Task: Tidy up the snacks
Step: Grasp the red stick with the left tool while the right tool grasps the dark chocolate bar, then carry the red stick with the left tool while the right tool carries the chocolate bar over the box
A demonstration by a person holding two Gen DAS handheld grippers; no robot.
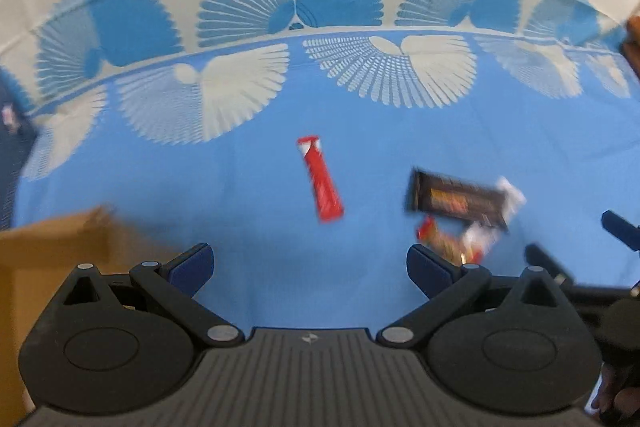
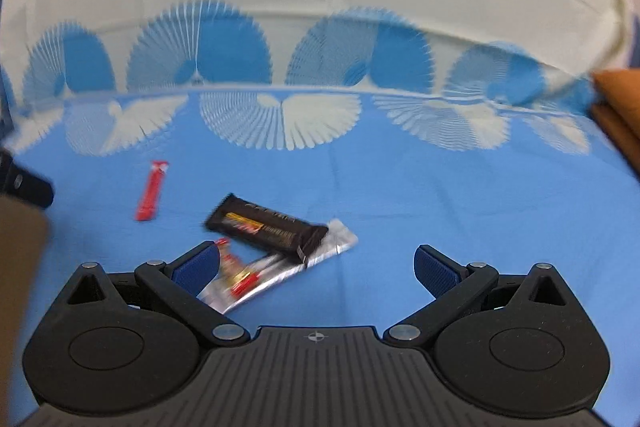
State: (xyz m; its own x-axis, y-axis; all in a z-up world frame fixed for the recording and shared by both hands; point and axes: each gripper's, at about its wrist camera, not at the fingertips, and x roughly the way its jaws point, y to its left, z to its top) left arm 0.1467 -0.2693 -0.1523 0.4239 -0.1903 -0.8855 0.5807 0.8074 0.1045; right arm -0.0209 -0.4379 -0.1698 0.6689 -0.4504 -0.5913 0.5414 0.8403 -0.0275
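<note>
Right gripper (image 2: 316,267): jaws spread wide, nothing between them, hanging low over the blue tablecloth (image 2: 440,195). Left gripper (image 1: 310,267): likewise spread and empty.

Snacks on the cloth: a dark bar (image 2: 266,229) lies across one end of a silver wrapper (image 2: 280,275), the two touching; the wrapper's lower end runs just beside the right gripper's left finger (image 2: 196,269). A red stick (image 2: 151,191) lies apart, farther off to the left.

Judgement on the step in hand: the right gripper appears to be lining up on the overlapped pair. The dark bar, being on top, is the sounder first pick. Shift left so the bar sits between the fingers, and close across its short width (a grip along its length would likely slip or drag the wrapper with it).

View differences: the left wrist view shows a cardboard box (image 1: 60,259) just beside the left gripper, presumably the destination, and puts the red stick (image 1: 320,179) nearly straight ahead. The right wrist view shows the overlap clearly; in the left view that pair is blurred.
</note>
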